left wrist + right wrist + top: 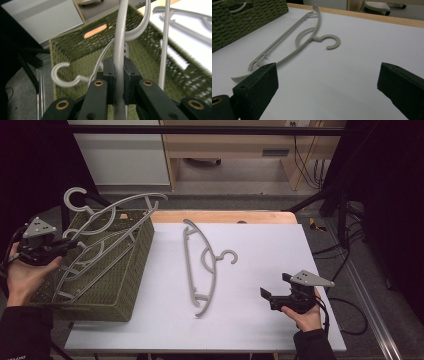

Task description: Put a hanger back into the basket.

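There are 3 grey hangers: 1 hanger (202,265) lies flat on the white tabletop (260,255), and 2 hangers (107,227) lean in the basket. There is 1 green woven basket (117,280). 2 tongs show: left tongs (75,243), right tongs (267,286).

High view: fixed above the near edge of the counter (250,330), facing forward and down; takes in the whole white top, the floor and furniture beyond, both forearms entering from the bottom.

Left gripper view: rides on the left claw (119,82), looks along its black jaws, very close, into the green woven basket (82,60); far counter corner at upper right.

Right gripper view: rides on the right claw (327,82), low and near the counter surface, facing across it toward the far wooden edge.

Shared: the grey hanger lying on the counter (200,265) appears in high and right gripper views (304,37); the basket (115,275) appears in all three.
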`<state>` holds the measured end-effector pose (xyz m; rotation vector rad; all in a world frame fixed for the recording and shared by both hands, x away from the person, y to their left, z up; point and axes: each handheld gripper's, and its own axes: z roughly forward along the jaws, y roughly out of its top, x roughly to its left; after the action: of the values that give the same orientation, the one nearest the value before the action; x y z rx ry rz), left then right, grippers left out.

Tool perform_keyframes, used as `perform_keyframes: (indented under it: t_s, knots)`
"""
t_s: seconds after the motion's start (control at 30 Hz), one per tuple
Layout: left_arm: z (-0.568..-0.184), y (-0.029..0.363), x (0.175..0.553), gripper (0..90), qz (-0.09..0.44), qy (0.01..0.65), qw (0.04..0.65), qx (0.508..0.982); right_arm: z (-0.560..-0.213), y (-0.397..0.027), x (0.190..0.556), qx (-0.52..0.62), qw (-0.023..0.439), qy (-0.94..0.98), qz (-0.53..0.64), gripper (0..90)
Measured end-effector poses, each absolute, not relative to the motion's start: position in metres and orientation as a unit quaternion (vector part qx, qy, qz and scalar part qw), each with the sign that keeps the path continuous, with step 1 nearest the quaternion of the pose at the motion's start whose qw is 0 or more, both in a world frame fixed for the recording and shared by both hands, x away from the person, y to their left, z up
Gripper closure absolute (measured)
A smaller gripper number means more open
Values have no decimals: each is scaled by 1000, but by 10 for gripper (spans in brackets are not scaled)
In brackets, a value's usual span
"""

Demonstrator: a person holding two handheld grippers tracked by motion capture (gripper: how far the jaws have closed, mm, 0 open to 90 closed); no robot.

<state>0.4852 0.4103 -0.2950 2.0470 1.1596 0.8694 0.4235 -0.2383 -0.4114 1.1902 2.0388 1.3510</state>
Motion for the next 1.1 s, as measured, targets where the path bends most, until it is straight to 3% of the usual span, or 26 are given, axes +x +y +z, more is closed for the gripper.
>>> perform_keyframes:
  t_s: [0.37,1.1]
  knots:
    - [-314,441,485,822,330,466,285,770,-413,-236,424,428,206,735,484,37]
    - [-338,461,483,823,322,484,242,777,-416,-234,426,427,203,741,477,38]
